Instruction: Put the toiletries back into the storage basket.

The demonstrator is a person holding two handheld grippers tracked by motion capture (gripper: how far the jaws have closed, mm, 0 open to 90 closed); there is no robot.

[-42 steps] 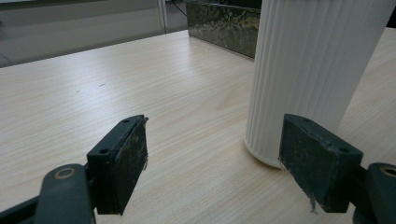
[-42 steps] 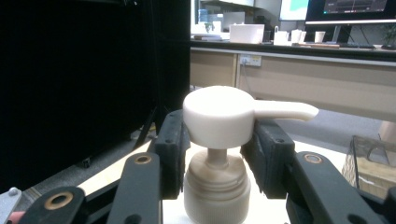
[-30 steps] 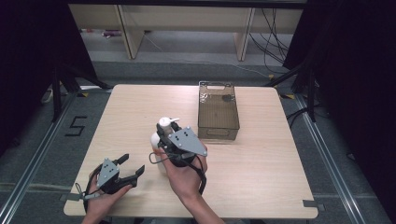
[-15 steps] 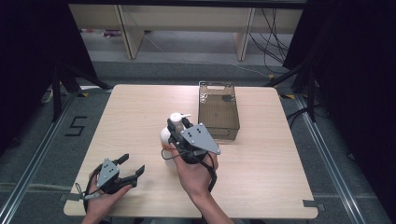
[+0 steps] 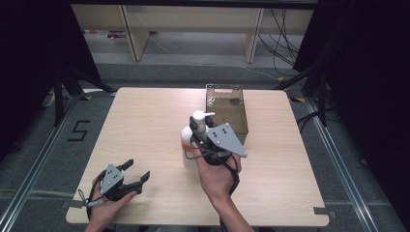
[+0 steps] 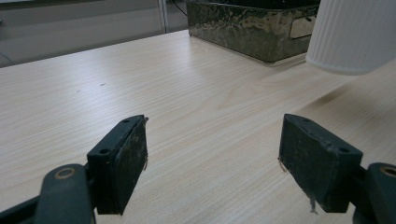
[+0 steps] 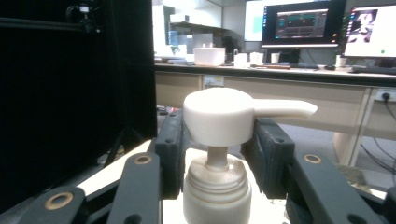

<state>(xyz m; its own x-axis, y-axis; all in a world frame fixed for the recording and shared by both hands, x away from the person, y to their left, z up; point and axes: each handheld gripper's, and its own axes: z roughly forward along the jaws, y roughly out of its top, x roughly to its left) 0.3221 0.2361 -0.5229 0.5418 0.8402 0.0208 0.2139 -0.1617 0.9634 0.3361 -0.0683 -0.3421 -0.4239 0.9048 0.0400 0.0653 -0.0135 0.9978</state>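
Right gripper (image 5: 199,131) has its fingers (image 7: 172,154) clamped on the neck of a white pump bottle (image 5: 188,145), one pad either side just under the pump head (image 7: 219,116). Bottle upright, long axis vertical; spout points to the right in the right gripper view. In the left gripper view its ribbed base (image 6: 350,35) hangs clear of the table (image 5: 145,121) with a shadow below it, so it reads as lifted, not standing.

Bottle sits mid-table, just beside the near left corner of the dark mesh bin (image 5: 227,113). The bin lies ahead and to the right of the fingers, its opening facing up. Judgement: if the bottle is bound for the bin, it must travel forward-right and clear the rim; the upright axis suits a straight lowering.

Left gripper (image 5: 134,175) rests at the near left of the table, fingers (image 6: 122,168) spread wide, nothing between them, well apart from the bottle. Right hand (image 5: 215,174) is by far the nearer.
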